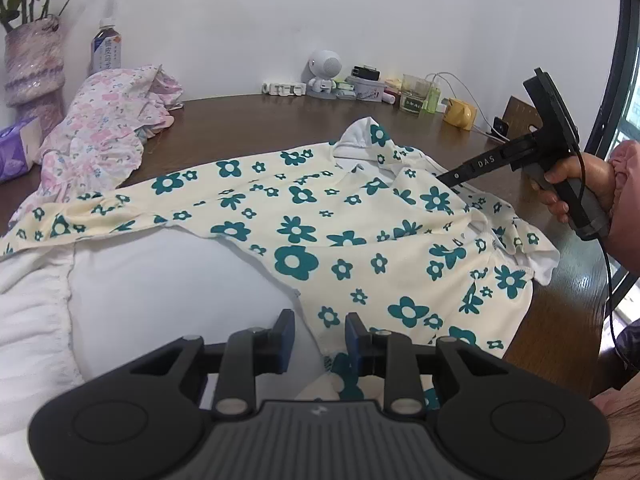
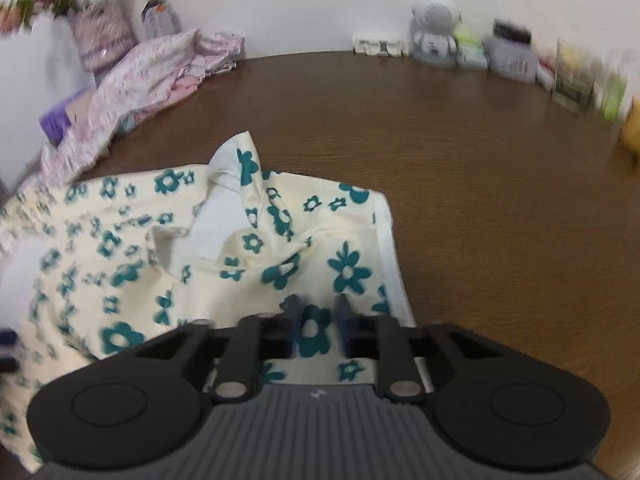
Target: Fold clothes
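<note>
A cream shirt with teal flowers (image 1: 320, 216) lies spread on the brown table (image 1: 248, 128), partly over a white garment (image 1: 132, 280). My left gripper (image 1: 318, 328) is open above the shirt's near hem, empty. My right gripper (image 2: 318, 312) is open just over the shirt (image 2: 248, 248) near its right sleeve and white-edged hem. In the left wrist view the right gripper (image 1: 444, 178) reaches in from the right, its tip at the shirt's collar area; its jaws are hidden there.
A pink floral garment (image 1: 108, 128) is heaped at the back left beside a vase (image 1: 34, 64), a bottle (image 1: 105, 50) and a purple tissue pack (image 1: 14, 152). A small white robot figure (image 1: 324, 72), jars and chargers line the back wall. The table's right edge is near a window.
</note>
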`<state>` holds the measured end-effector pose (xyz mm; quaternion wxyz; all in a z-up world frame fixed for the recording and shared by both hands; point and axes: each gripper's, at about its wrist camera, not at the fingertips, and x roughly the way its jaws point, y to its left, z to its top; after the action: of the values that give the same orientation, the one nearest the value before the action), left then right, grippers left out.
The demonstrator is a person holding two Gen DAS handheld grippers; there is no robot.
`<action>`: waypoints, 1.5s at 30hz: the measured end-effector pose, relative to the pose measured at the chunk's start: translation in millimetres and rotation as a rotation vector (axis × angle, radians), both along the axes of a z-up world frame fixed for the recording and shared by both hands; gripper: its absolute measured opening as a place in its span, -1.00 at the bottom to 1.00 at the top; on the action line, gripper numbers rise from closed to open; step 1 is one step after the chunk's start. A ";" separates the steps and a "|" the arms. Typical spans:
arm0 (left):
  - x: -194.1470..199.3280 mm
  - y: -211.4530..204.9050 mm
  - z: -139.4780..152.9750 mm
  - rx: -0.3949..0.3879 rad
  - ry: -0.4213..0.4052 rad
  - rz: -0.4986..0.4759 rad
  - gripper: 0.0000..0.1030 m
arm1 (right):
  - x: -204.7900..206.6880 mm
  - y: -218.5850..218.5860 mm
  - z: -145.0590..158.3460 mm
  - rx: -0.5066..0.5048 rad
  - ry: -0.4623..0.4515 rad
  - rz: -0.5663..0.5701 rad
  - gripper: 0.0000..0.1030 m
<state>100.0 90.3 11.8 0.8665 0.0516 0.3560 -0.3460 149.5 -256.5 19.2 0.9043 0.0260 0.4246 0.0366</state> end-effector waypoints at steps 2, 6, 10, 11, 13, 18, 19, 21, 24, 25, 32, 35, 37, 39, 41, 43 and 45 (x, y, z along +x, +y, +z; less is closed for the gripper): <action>1.2 2.2 -0.7 -0.019 0.011 0.009 -0.51 | -0.6 0.3 1.0 -0.004 -0.004 -0.007 -0.97; 2.1 4.6 -0.8 -0.031 0.023 0.016 -0.51 | 0.4 -9.6 2.4 0.042 -0.007 -0.047 -0.98; 4.4 4.6 2.8 -0.025 0.044 0.030 -0.50 | 2.0 -20.7 3.9 0.038 -0.005 -0.060 -0.98; 6.4 5.1 4.7 -0.030 0.056 0.040 -0.48 | 2.6 -22.4 4.4 0.026 -0.003 -0.060 -0.98; 10.6 8.4 13.0 -0.062 0.037 0.078 -0.39 | 4.2 -23.9 4.8 -0.019 -0.006 -0.064 -0.98; 26.8 12.6 21.9 -0.064 -0.020 0.180 0.05 | 4.2 -21.2 9.0 -0.024 -0.001 -0.030 -0.84; 31.9 13.7 18.1 -0.057 -0.008 0.191 0.05 | 3.0 -21.8 12.4 -0.003 -0.018 -0.026 -0.79; 41.6 14.9 6.7 -0.037 0.028 0.222 0.00 | 3.0 -22.1 18.8 0.012 -0.050 -0.029 -0.43; 39.0 17.4 2.4 -0.029 0.005 0.220 0.01 | 8.8 -19.9 24.9 -0.002 -0.084 -0.017 -0.30; 37.4 17.9 2.9 -0.027 0.001 0.218 0.02 | 12.6 -18.4 25.4 -0.008 -0.085 -0.010 -0.30; 28.7 17.2 2.1 -0.007 -0.035 0.195 0.07 | 52.8 8.2 14.0 -0.087 -0.023 0.122 -0.30; 32.7 15.3 -3.5 -0.013 -0.038 0.191 0.07 | 64.1 10.4 9.3 -0.105 0.004 0.127 -0.34; 33.4 15.6 -4.7 -0.018 -0.040 0.189 0.07 | 65.5 6.9 8.9 -0.087 0.008 0.112 -0.71; 32.7 15.5 -5.4 -0.017 -0.047 0.186 0.07 | 66.5 4.4 9.3 -0.067 0.003 0.089 -0.85; 32.4 15.2 -6.3 -0.013 -0.055 0.181 0.07 | 67.2 0.0 10.8 -0.067 -0.017 0.047 -0.90; 32.5 15.6 -7.0 -0.012 -0.059 0.178 0.07 | 67.3 -5.0 13.3 -0.082 -0.052 0.001 -0.90; 33.0 16.3 -7.5 -0.014 -0.061 0.176 0.07 | 68.5 -10.6 15.6 -0.063 -0.064 -0.022 -0.89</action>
<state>133.0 106.7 4.2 0.9044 0.0245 0.3304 -0.2691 218.0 -267.2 34.8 0.9181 0.0010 0.3960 0.0142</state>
